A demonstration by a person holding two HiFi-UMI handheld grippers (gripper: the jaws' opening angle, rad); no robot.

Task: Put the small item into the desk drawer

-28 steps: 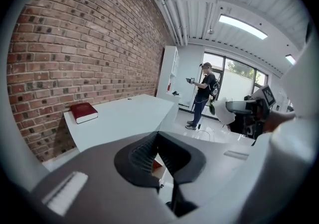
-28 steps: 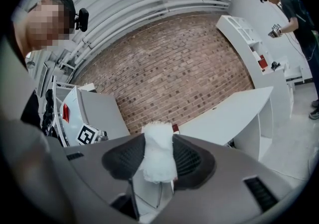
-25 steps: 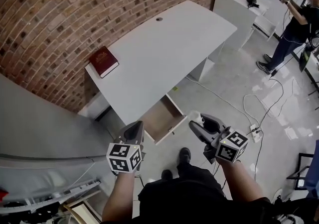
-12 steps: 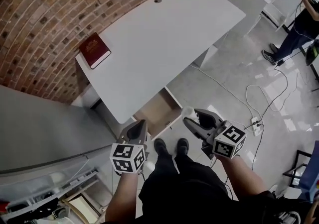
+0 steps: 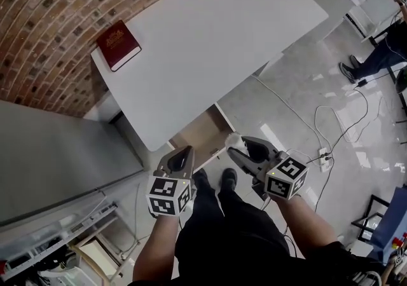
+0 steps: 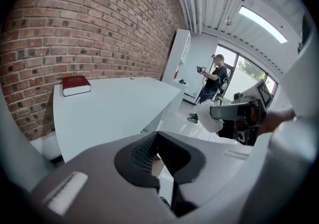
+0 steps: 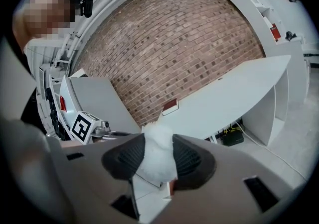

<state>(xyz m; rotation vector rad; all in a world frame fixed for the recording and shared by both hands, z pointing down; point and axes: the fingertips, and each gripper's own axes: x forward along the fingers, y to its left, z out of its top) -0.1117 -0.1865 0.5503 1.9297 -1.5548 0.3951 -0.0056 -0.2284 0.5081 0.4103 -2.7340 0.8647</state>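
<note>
White desk (image 5: 210, 43), open drawer (image 5: 198, 138); right gripper (image 5: 239, 150) fingers tight on small item (image 7: 157, 151), left gripper (image 5: 182, 154) fingers together.

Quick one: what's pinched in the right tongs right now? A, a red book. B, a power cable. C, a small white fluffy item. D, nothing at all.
C: in the right gripper view the small white fluffy item sits squeezed between both pads of the right tongs, while the red book lies on the desk.
</note>
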